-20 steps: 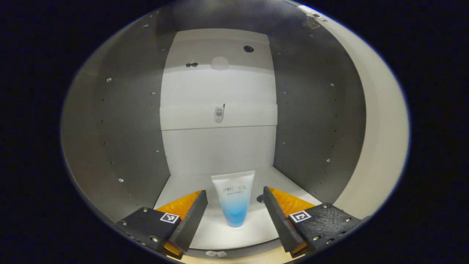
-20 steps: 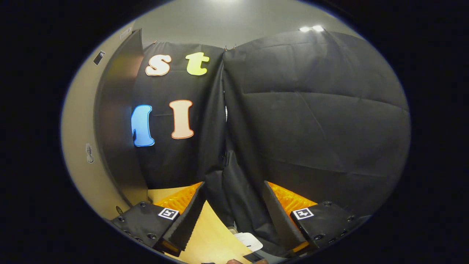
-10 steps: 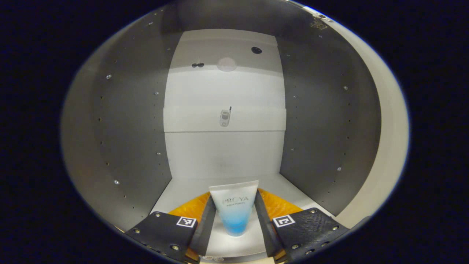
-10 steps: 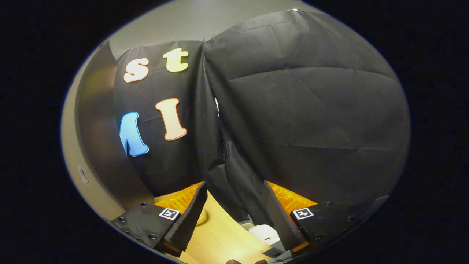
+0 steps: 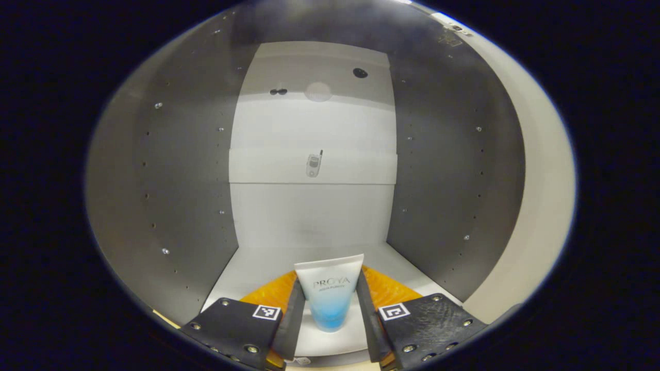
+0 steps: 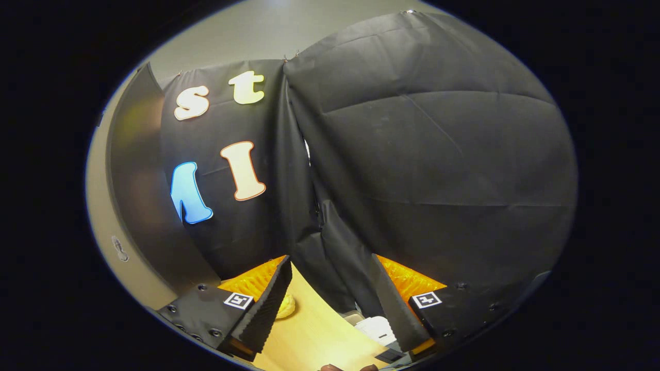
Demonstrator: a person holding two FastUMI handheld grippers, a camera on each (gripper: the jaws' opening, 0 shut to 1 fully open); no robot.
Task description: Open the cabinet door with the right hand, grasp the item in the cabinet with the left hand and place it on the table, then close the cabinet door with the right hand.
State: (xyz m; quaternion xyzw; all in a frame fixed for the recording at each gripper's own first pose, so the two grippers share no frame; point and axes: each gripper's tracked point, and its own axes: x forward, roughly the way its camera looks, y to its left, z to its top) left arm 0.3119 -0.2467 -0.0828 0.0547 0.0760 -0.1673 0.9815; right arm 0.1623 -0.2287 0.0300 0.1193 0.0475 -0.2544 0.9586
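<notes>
The white squeeze tube with a blue lower end [image 5: 328, 293] stands cap-down on the pale floor of the cabinet [image 5: 258, 268], near the front edge, between dark grey side walls and a white back panel. In the left gripper view, the left gripper [image 5: 328, 314] has both fingers pressed against the tube's sides, pinching it around its lower half. The step in hand looks like the grasp of the item, with the door already opened and the placing and closing not yet done. The next move calls for lifting the tube a little and drawing it straight out through the opening without knocking the cabinet's front edge, then setting it down on the tabletop. In the right gripper view, the right gripper [image 6: 330, 304] hangs spread and empty above the light wooden tabletop [image 6: 309, 340], with the grey cabinet door [image 6: 139, 206] swung open at its left.
</notes>
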